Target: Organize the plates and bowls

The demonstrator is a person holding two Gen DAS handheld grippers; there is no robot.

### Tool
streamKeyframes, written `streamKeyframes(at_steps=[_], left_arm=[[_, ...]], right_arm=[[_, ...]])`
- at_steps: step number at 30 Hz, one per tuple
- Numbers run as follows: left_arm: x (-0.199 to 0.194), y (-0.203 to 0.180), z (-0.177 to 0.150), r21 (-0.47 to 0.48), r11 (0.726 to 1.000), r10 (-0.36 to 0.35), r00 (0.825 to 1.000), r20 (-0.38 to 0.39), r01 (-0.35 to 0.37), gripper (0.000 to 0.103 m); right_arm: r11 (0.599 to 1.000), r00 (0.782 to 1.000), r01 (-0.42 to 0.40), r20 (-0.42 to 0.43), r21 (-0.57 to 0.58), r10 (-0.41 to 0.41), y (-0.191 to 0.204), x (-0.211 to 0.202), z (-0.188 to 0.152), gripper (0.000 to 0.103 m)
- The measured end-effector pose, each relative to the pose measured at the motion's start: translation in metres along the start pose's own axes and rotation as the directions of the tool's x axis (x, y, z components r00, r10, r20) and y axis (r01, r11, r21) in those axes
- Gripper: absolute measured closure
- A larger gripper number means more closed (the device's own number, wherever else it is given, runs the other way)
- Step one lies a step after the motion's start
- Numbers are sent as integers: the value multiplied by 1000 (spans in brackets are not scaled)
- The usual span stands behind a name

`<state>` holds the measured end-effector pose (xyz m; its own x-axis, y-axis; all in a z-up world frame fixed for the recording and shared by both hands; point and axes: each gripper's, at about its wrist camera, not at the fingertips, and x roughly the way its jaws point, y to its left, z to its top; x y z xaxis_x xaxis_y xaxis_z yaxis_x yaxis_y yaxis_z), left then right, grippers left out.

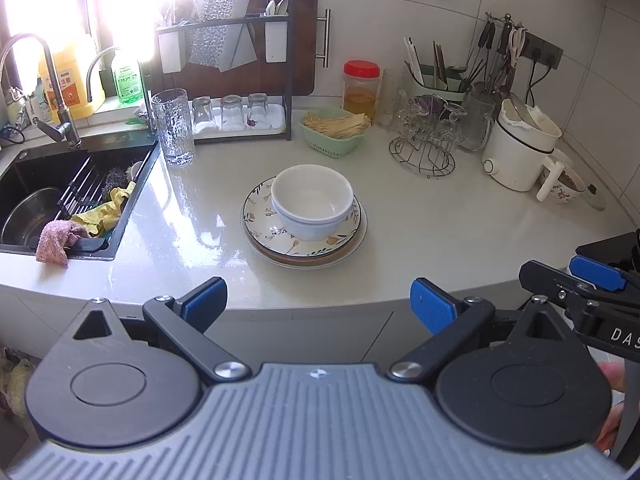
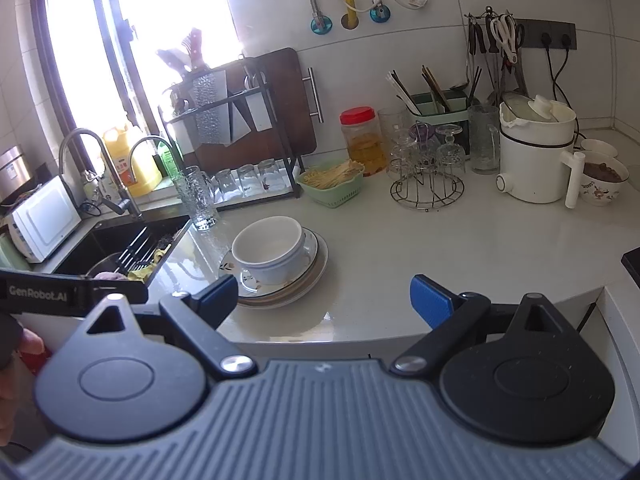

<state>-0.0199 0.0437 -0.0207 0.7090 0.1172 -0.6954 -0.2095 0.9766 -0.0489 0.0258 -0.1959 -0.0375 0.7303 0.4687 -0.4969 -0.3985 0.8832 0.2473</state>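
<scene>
Both grippers spread wide, holding nothing: left gripper (image 1: 318, 300) and right gripper (image 2: 324, 298) hang off the front edge of the surface (image 1: 440, 224), short of the stack.

Stack sits mid-surface: two nested white bowls (image 1: 312, 200) on a floral plate (image 1: 260, 216), with more plates under it (count unclear, at least two rims show). Looks already consolidated, so the next move is probably relocating or splitting it.

Risks from here, my read:
- Bowls sit off-centre toward the back of the plate. Lift the plates by one rim and the bowls likely slide or tip.
- Glazed rims plus a thin pinch: slip likely if the grip is shallow.
- Surface looks wet and glossy near the stack, so plates could skate when nudged.
- Tall glass (image 1: 173, 128) stands between stack and sink (image 1: 132, 208); a leftward sweep could clip it.
- Grippers are close together (right one shows at the left view's edge), so a simultaneous reach may collide.
</scene>
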Motion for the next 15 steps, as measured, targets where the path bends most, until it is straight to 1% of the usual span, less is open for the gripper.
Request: streamKeyframes(at_steps=[15], left_arm=[[5, -1, 2, -6, 1000, 7, 1000, -17, -7, 3]], right_arm=[[1000, 1000, 3, -1, -1, -3, -2, 0, 0, 9]])
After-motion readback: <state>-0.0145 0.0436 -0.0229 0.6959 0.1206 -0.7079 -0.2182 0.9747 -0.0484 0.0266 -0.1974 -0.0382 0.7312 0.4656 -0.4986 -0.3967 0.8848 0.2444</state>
